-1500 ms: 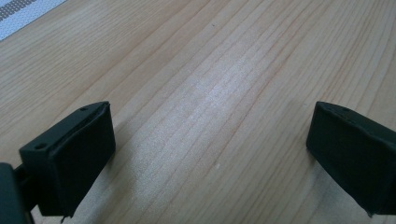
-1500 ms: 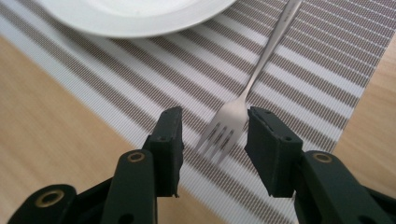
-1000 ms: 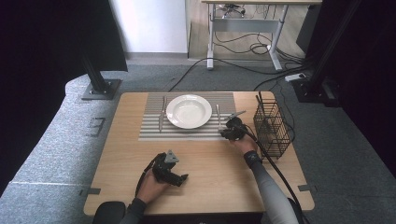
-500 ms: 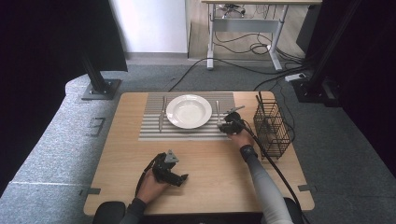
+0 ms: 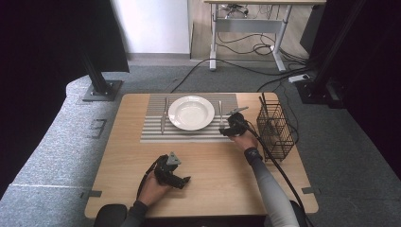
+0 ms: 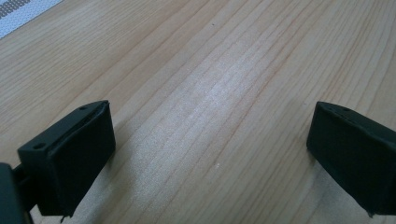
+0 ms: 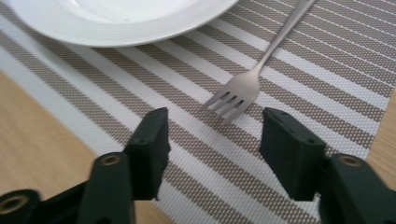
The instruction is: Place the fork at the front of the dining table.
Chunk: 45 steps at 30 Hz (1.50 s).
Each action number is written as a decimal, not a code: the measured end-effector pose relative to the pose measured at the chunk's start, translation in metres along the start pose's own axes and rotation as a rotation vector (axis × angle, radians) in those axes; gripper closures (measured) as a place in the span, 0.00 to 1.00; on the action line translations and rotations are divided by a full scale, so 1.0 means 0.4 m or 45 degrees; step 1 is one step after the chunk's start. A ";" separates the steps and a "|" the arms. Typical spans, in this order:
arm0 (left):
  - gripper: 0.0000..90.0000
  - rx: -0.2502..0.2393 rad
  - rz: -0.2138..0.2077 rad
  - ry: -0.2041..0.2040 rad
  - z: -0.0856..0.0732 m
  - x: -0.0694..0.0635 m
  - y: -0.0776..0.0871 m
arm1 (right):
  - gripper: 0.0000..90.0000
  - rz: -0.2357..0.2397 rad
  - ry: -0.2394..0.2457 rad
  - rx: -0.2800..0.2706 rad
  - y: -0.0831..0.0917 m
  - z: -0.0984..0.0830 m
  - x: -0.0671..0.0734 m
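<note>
We count one round white ceramic plate (image 5: 191, 112), one striped grey-and-white woven placemat (image 5: 156, 132), two silver metal utensils, a fork (image 7: 243, 88) and another piece (image 5: 163, 116) left of the plate, and one black wire basket (image 5: 275, 130).

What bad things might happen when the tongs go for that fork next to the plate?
1. The fork lies flat on the striped placemat, so the open right tongs may slide over it or drag the mat.
2. The white plate sits close beside the fork; a sideways push might knock the fork against its rim.
3. The wire basket stands near the right arm and might get bumped.
</note>
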<state>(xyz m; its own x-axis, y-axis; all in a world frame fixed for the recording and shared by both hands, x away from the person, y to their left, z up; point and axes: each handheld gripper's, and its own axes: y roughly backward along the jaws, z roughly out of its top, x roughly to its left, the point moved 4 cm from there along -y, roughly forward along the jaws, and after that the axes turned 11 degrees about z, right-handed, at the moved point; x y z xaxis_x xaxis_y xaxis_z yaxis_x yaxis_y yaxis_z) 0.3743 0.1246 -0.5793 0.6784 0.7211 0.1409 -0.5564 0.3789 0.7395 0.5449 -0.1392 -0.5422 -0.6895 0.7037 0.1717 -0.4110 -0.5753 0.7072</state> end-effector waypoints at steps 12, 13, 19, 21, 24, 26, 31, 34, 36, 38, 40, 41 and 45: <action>0.01 -0.001 0.000 0.002 0.000 -0.001 0.000 | 0.15 0.027 0.059 -0.046 0.067 -0.013 0.055; 0.01 -0.001 -0.001 0.003 0.000 -0.001 0.000 | 0.14 0.029 0.066 -0.051 0.080 -0.019 0.066; 0.01 0.000 0.000 0.003 -0.001 -0.001 0.001 | 0.13 0.026 0.098 -0.066 0.122 -0.040 0.096; 0.01 0.001 0.003 0.005 -0.001 -0.001 0.002 | 0.12 0.027 0.099 -0.069 0.129 -0.045 0.100; 0.01 -0.002 0.005 0.012 -0.002 -0.002 0.002 | 0.12 0.014 0.100 -0.060 0.156 -0.067 0.116; 0.01 -0.002 0.005 0.011 -0.002 -0.002 0.002 | 0.11 0.013 0.101 -0.058 0.162 -0.074 0.121; 0.01 -0.002 0.005 0.011 -0.003 -0.004 0.003 | 0.07 0.018 0.102 -0.058 0.188 -0.128 0.140; 0.01 -0.005 0.006 0.016 -0.004 -0.005 0.004 | 0.05 0.024 0.086 -0.067 0.195 -0.156 0.143; 0.01 -0.003 0.004 0.010 -0.006 -0.006 0.007 | 0.05 0.026 0.076 -0.070 0.197 -0.178 0.143; 0.01 -0.004 0.003 0.010 -0.006 -0.006 0.007 | 0.04 0.027 0.073 -0.073 0.196 -0.188 0.142; 0.01 -0.001 0.001 0.005 -0.007 -0.007 0.008 | 0.04 0.032 0.057 -0.074 0.194 -0.213 0.139; 0.01 -0.003 0.002 0.009 -0.008 -0.008 0.008 | 0.03 0.035 0.050 -0.074 0.192 -0.222 0.138; 0.00 -0.001 -0.001 0.005 -0.008 -0.008 0.009 | 0.02 0.034 0.047 -0.062 0.180 -0.272 0.134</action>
<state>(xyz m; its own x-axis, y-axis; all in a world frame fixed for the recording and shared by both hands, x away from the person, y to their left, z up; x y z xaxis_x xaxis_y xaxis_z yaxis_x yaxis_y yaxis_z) 0.3685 0.1253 -0.5794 0.6769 0.7231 0.1377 -0.5562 0.3801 0.7390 0.4136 -0.1882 -0.5567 -0.7219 0.6723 0.1641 -0.4202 -0.6142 0.6680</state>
